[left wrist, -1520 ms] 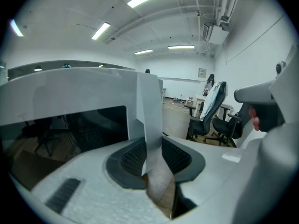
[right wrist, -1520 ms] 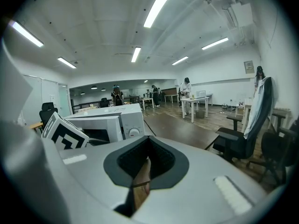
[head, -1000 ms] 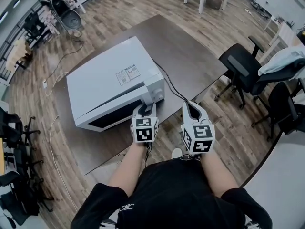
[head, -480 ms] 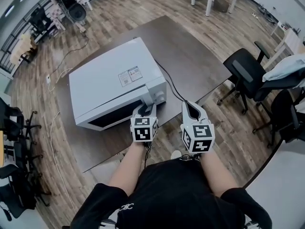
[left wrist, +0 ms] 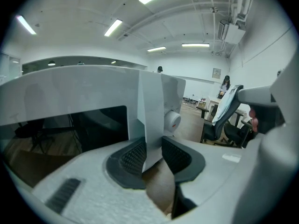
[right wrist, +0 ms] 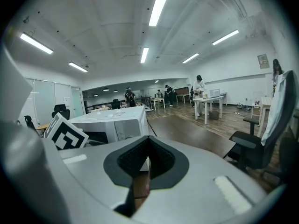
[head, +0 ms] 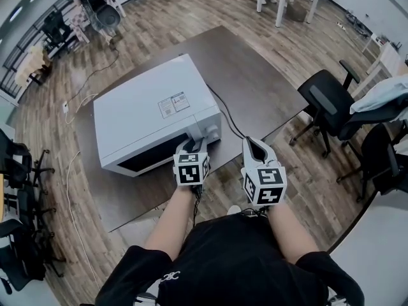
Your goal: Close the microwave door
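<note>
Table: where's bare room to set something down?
The widest bare patch is the table right of the microwave, beyond the cord, toward the chair. The narrow near strip is crowded, where the left gripper clamps the door.

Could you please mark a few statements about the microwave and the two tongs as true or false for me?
1. The left tongs have the free edge of the microwave door between their pads. True.
2. The right tongs hold the power cord. False: they hold nothing, and the power cord lies on the table.
3. The microwave stands on the wooden floor. False: it stands on the dark table.
4. A black office chair stands beside the table. True.
5. The right tongs rest on top of the microwave. False: they hover to its right, apart from it.
</note>
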